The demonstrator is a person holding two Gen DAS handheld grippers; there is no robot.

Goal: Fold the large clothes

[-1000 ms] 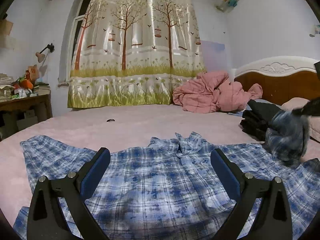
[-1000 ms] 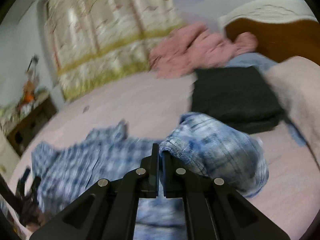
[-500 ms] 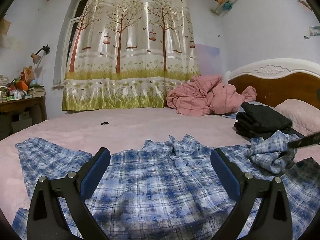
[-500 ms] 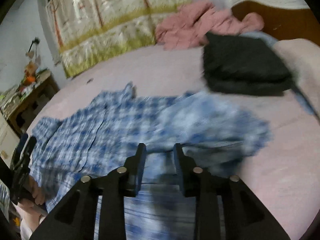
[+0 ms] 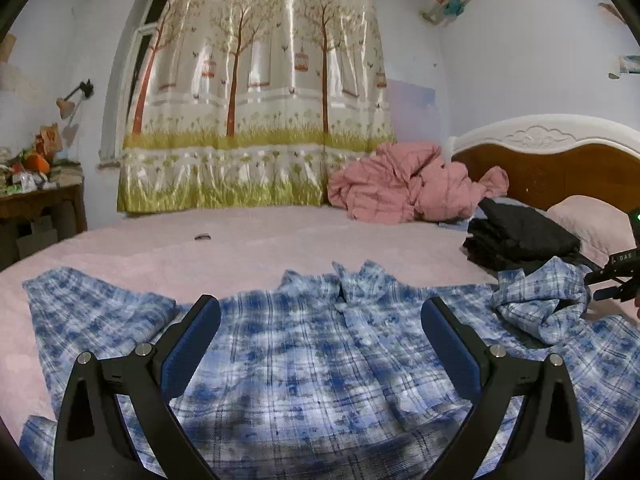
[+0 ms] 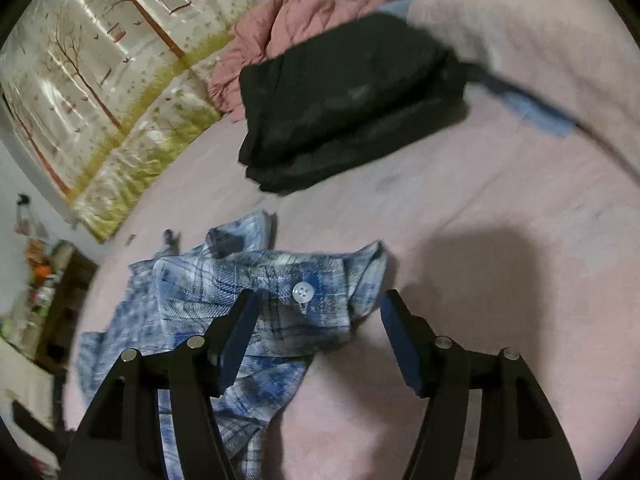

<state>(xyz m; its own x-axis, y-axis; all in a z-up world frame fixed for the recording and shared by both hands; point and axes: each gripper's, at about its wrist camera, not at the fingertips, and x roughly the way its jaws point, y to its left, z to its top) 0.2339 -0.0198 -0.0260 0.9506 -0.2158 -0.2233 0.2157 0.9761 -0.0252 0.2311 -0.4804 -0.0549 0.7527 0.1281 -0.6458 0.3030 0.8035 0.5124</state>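
A blue and white plaid shirt (image 5: 312, 352) lies spread on the pink bed, collar toward the far side. My left gripper (image 5: 320, 336) hovers open low over its middle, touching nothing. The shirt's right sleeve (image 5: 540, 300) lies folded in a crumpled heap, its cuff with a white button (image 6: 303, 293) facing up. My right gripper (image 6: 318, 334) hangs just above that cuff (image 6: 280, 280), jaws opening, the pads clear of the cloth. From the left wrist view the right gripper's black body shows at the right edge, beside the sleeve.
A folded black garment (image 6: 344, 96) lies beyond the sleeve, near a pink pillow (image 5: 592, 224). A crumpled pink quilt (image 5: 408, 188) sits by the wooden headboard (image 5: 560, 168). A small dark item (image 5: 203, 236) lies on the bed (image 5: 160, 248). A cluttered desk (image 5: 36, 196) stands left.
The right gripper, shut on the sleeve cuff a second ago, carried it down toward the shirt, let it drop and opened. The left gripper stayed put.
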